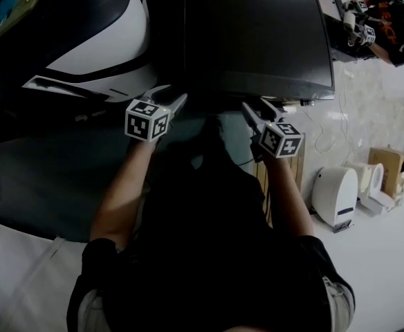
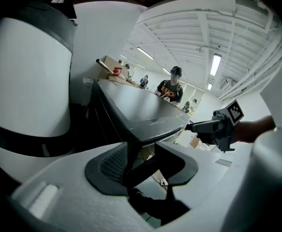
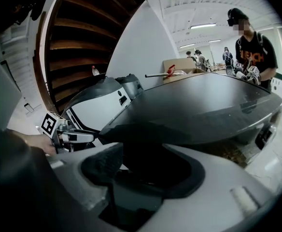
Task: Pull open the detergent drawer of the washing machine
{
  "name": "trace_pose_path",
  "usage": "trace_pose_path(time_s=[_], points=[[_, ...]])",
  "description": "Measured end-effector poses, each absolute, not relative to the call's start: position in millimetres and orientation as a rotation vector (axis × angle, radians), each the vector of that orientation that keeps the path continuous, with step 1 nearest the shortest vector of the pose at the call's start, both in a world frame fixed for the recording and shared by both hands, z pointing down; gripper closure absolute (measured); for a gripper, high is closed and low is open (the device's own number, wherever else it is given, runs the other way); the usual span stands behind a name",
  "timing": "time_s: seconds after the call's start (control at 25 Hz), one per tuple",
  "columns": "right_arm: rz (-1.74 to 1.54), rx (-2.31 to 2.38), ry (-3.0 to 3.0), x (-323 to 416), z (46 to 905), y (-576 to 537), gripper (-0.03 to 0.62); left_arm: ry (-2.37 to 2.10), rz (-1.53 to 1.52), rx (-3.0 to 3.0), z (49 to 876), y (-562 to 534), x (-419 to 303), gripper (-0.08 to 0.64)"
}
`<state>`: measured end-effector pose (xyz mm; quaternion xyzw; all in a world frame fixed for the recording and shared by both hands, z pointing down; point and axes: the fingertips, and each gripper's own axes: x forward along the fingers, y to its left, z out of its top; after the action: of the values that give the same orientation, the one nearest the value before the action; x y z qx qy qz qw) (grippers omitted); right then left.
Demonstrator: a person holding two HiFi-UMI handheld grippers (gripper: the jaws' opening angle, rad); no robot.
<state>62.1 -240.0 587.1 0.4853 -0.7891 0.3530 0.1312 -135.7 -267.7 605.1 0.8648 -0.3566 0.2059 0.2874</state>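
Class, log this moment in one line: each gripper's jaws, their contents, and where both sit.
left gripper: jaws open, empty | right gripper: jaws open, empty | position: both by near edge of dark machine top

I wear a black short-sleeved shirt (image 1: 209, 254); my grey left gripper (image 1: 169, 97) and right gripper (image 1: 259, 109) bear black-and-white marker cubes (image 1: 147, 121).

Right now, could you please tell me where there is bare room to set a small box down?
The near tabletop is bare, between the white machine and the floor. The floor at lower right is free too. It is crowded around the white appliance and the cardboard box.
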Motion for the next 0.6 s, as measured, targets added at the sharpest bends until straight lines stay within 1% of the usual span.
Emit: trace_pose_path(time_s=[0.16, 0.28, 0.6], points=[[1.019, 1.379, -2.280, 70, 596, -247, 0.345, -0.964, 0.566, 2.288, 614, -276, -127, 0.367], [0.953, 1.347, -2.264, 77, 607, -245, 0.337, -0.963, 0.571, 2.278, 617, -276, -121, 0.353], [1.059, 1.293, -2.253, 69, 618, -245, 0.337, -0.990, 0.550, 2.261, 620, -277, -115, 0.347]])
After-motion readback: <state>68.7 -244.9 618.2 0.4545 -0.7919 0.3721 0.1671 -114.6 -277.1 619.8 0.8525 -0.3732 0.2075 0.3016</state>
